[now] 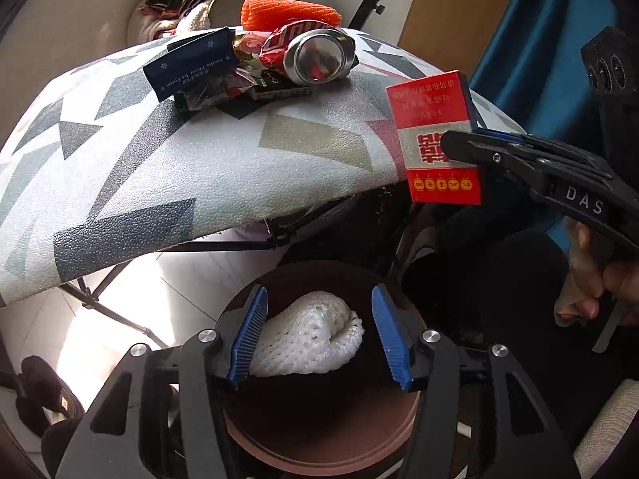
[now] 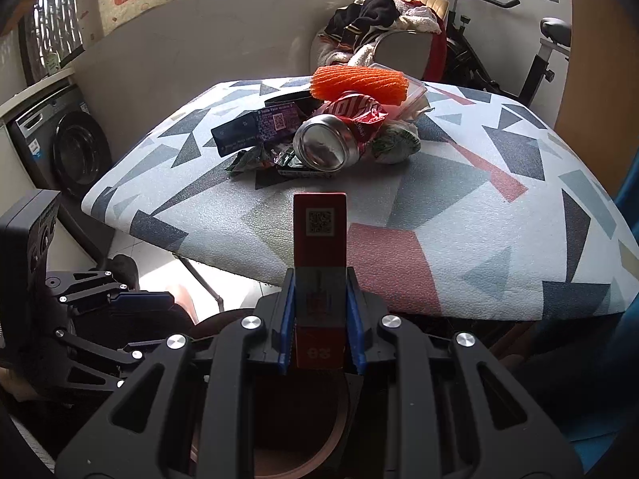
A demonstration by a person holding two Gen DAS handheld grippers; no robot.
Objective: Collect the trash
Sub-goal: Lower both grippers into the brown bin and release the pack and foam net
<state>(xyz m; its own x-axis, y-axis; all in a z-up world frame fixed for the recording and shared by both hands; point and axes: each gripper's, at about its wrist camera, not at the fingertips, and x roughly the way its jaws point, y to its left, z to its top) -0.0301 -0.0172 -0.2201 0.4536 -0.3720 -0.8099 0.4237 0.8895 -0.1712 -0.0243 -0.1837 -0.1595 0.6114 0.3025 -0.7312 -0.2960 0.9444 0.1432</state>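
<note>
A folding table with a textured cover of grey, navy and red triangles on white [image 2: 459, 199] fills most of both views, and the remaining rubbish sits heaped toward its far side, well apart from both tools: an orange foam-mesh fruit sleeve [image 2: 359, 82], a crushed red aluminium drink can lying on its side with its silver base toward the cameras [image 2: 327, 145], a flat navy ice-cream carton [image 1: 189, 66] and some crumpled foil wrappers [image 2: 255, 159] tucked under them. Below the table's near edge stands a round brown bin with a dark inside [image 1: 319, 439], and this is where the work is: the step in hand looks like dropping collected pieces in. The left gripper [image 1: 319, 333] hangs over the bin mouth with its blue pads spread and touching nothing; a white foam-mesh sleeve [image 1: 307, 335] shows between them, apparently loose in the bin, so that piece seems already let go. The right gripper [image 2: 321, 319] is clamped on a red and silver cigarette pack [image 2: 319, 231], which stands upright out of the pads, just off the table's edge and above the bin. The next move, as I judge it, calls for carrying the pack squarely over the opening before the pads part, since its long body could catch the rim, and then reaching back for the heap
</note>
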